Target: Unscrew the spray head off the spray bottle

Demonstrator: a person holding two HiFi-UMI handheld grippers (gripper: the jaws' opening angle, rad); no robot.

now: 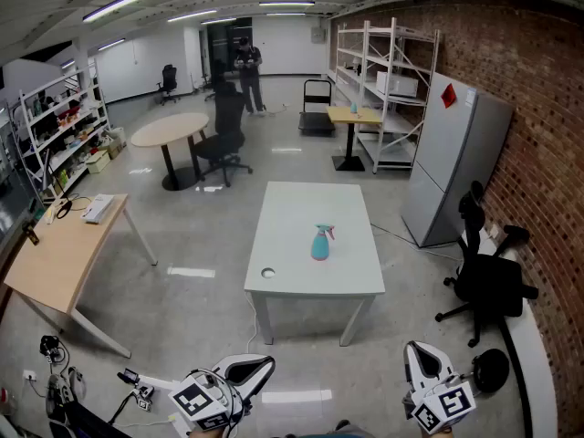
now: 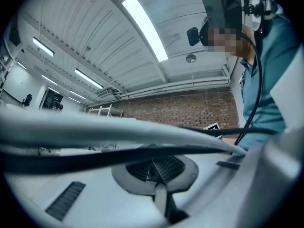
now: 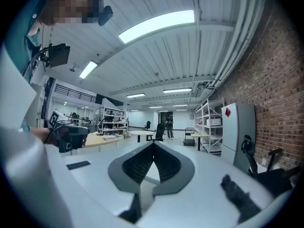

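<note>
While I stand back from the pale grey rectangular counter (image 1: 310,210), the teal plastic spray bottle (image 1: 319,245) stands upright near its middle, the pink spray head (image 1: 325,232) on top. A small round hole (image 1: 267,273) shows near the counter's front left corner. My left hand-held gripper (image 1: 258,365) sits low at the left of the head view, jaws pressed together on nothing. My right hand-held gripper (image 1: 417,352) sits low at the right, likewise closed and empty. Both are well apart from the bottle.
</note>
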